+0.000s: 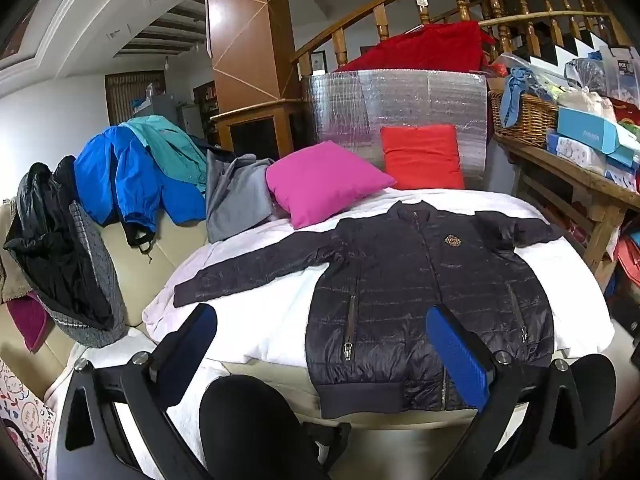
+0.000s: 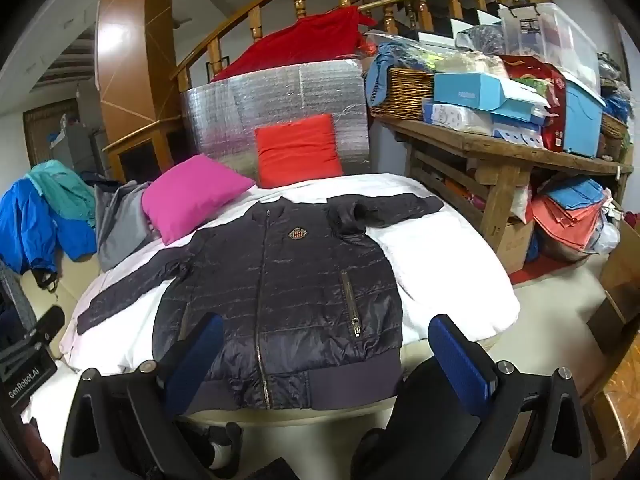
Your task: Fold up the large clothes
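My left gripper (image 1: 332, 350) hangs w/ both blue pads spread wide, nothing between them, above the near edge of the table. My right gripper (image 2: 326, 360) is the same: jaws fully apart, gripping nothing, tilted down toward the hem.

The dark quilted jacket (image 1: 424, 288) (image 2: 280, 280) lies flat, front up, zipped, on the white sheet (image 1: 260, 320) covering the table. Collar points to 12 o'clock, hem band to 6. 1 sleeve runs out straight toward 8 o'clock in the left view; the other is bent near the collar at approx 2 o'clock. Small crest badge on the chest, 2 zip pockets lower down.

Beyond the collar: pink cushion (image 1: 324, 182) at 11 o'clock, touching the sheet, and red cushion (image 1: 420, 156) at 12, leaning on a silver foil panel (image 1: 400, 108). Blue jacket (image 1: 132, 176) and grey garment (image 1: 236, 196) are draped over the sofa at 10 o'clock, well apart from the jacket. Wooden bench (image 2: 500, 148) w/ boxes at 2 o'clock in the right view.

My knees, in black, show under each gripper.
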Tool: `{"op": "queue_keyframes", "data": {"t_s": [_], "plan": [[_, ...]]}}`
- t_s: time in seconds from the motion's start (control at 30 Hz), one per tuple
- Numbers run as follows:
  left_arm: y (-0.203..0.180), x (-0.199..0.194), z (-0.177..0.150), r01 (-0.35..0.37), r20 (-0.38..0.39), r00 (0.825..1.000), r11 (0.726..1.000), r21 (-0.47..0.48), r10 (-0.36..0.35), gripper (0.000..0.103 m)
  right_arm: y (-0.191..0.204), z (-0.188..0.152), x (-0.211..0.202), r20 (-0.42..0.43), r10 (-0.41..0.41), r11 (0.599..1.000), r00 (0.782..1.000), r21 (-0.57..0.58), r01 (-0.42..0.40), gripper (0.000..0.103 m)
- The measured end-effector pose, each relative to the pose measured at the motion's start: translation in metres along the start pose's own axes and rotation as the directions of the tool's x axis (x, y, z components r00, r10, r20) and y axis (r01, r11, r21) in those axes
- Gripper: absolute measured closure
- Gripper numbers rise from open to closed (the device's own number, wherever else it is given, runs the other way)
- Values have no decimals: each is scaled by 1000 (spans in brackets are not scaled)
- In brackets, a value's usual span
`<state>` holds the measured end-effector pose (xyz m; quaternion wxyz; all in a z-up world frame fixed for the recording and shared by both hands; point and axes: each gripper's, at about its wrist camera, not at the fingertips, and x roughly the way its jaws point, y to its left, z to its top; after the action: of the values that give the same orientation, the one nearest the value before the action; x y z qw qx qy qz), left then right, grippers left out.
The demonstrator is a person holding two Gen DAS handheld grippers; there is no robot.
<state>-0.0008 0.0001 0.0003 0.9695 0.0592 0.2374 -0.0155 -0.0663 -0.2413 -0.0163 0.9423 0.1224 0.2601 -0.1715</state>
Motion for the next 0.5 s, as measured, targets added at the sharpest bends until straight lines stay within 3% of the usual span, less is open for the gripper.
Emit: {"op": "queue_keyframes", "data": {"t_s": [0.13, 0.17, 0.5], "plan": [[0, -10, -1, 4, 22, 1000, 1000, 0, -4, 0, 3, -2, 3, 16, -23, 1000, 1000, -6, 23, 0], [1, -1, 1, 5, -40, 999, 1000, -3, -5, 0, 2, -3, 2, 16, -24, 1000, 1000, -7, 24, 0], [3, 0, 2, -11, -9, 1000, 1000, -6, 11, 0, 6, -3, 5, -3, -27, 999, 1000, -18, 27, 0]]}}
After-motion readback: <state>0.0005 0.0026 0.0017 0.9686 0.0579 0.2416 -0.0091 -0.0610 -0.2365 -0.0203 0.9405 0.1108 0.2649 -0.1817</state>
